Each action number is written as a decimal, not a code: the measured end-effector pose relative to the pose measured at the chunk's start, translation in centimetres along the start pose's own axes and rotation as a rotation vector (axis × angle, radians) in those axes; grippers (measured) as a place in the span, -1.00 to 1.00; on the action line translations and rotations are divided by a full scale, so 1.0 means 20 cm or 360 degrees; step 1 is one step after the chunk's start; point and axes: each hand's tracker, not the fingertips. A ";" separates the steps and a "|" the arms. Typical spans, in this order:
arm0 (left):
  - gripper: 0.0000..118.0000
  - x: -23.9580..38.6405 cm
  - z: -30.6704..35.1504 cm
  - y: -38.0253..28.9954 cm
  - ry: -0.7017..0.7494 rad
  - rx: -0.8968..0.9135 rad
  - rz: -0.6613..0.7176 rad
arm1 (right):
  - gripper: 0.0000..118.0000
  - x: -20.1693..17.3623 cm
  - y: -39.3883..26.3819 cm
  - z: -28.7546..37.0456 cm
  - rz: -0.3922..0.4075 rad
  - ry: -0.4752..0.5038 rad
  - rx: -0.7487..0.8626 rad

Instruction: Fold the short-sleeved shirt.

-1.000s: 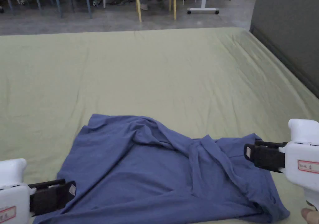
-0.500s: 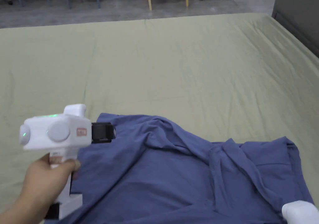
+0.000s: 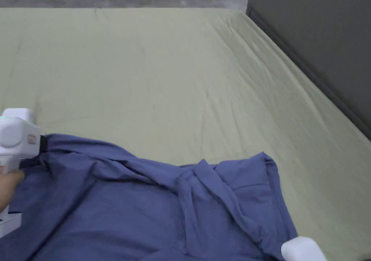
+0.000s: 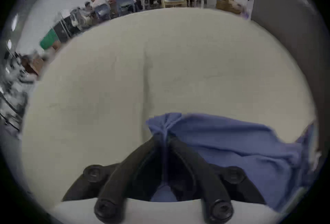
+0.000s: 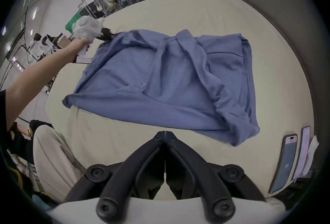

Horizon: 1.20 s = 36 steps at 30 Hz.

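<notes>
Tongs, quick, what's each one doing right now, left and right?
Left tongs: shut on a corner of the blue shirt.
Right tongs: shut, holding nothing, just short of the shirt's near edge.

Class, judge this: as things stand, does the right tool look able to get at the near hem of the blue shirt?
Probably yes: the right tool, shut and empty, sits just short of the shirt, with bare sheet between.

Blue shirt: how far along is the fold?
No fold done: the blue shirt lies crumpled on the green sheet. In hand: the left tongs pinch its far corner. The right tongs are shut and empty. Spreading and all folds remain.
</notes>
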 end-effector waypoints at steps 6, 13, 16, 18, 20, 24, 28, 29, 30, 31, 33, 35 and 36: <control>-0.97 -0.21 0.17 -0.01 -0.0115 0.0043 0.0213 | 0.72 0.38 0.58 -0.07 -0.0078 -0.0225 0.0152; -0.97 -0.07 0.27 -0.09 -0.0035 0.0032 0.0168 | 0.95 0.72 1.03 -0.47 -0.0251 -0.0492 -0.0100; -0.97 -0.10 0.22 -0.06 -0.0011 0.0007 0.0162 | 0.11 0.74 1.04 -0.60 -0.0335 -0.0501 -0.0227; -0.97 -0.09 0.22 -0.06 -0.0008 -0.0010 0.0152 | -0.24 0.75 1.03 -0.66 -0.0327 -0.0426 -0.0289; -0.97 -0.13 0.23 -0.06 -0.0011 -0.0010 0.0157 | -0.89 0.68 1.03 -0.58 -0.0252 -0.0505 -0.0177; -0.97 -0.16 0.34 -0.04 0.0031 0.0038 0.0155 | -0.90 0.58 1.10 -0.37 -0.0054 -0.0506 0.0094; -0.97 -0.23 0.56 0.06 0.0020 0.0212 0.0235 | -0.90 0.41 1.20 -0.08 0.0131 -0.0521 0.0246; -0.97 -0.24 0.63 0.09 0.0033 0.0254 0.0245 | -0.90 0.33 1.22 0.03 0.0156 -0.0562 0.0309; -0.97 -0.25 0.71 0.13 0.0050 0.0296 0.0257 | -0.90 0.28 1.25 0.12 0.0202 -0.0592 0.0378; -0.97 -0.30 0.79 0.18 0.0061 0.0336 0.0271 | -0.90 0.23 1.29 0.21 0.0244 -0.0616 0.0432; -0.97 -0.33 0.97 0.28 0.0077 0.0438 0.0263 | -0.90 0.21 1.41 0.37 0.0264 -0.0608 0.0519; -0.97 -0.34 1.20 0.38 0.0101 0.0549 0.0231 | -0.90 0.15 1.52 0.54 0.0326 -0.0661 0.0598; -0.97 -0.35 1.30 0.44 0.0115 0.0605 0.0218 | -0.90 0.12 1.59 0.62 0.0355 -0.0704 0.0641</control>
